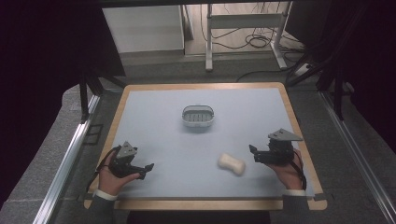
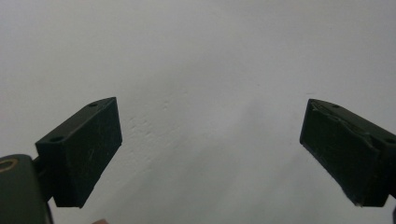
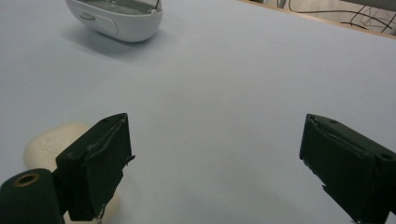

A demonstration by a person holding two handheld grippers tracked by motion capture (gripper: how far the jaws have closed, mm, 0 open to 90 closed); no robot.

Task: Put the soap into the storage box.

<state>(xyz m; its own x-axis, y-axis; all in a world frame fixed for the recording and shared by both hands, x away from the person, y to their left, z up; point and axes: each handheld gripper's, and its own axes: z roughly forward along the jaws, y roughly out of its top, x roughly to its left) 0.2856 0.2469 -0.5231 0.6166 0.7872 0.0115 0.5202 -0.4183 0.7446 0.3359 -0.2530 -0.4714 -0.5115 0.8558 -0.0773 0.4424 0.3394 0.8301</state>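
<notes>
A cream bar of soap (image 1: 231, 164) lies on the pale blue mat, right of centre near the front. In the right gripper view the soap (image 3: 46, 142) sits partly behind the left jaw. A white soap dish (image 1: 198, 116) with a grey ribbed inside stands at mid-table; the right gripper view has the dish (image 3: 116, 18) at its top left. My right gripper (image 1: 252, 152) rests just right of the soap, open, with nothing between its jaws (image 3: 212, 163). At the front left my left gripper (image 1: 147, 170) is open over bare mat (image 2: 210, 154).
The mat covers a wooden table top (image 1: 205, 204) whose rim shows all round. Metal rails (image 1: 70, 154) run along both sides. A white frame leg (image 1: 208, 37) and floor cables (image 1: 257, 42) lie beyond the far edge.
</notes>
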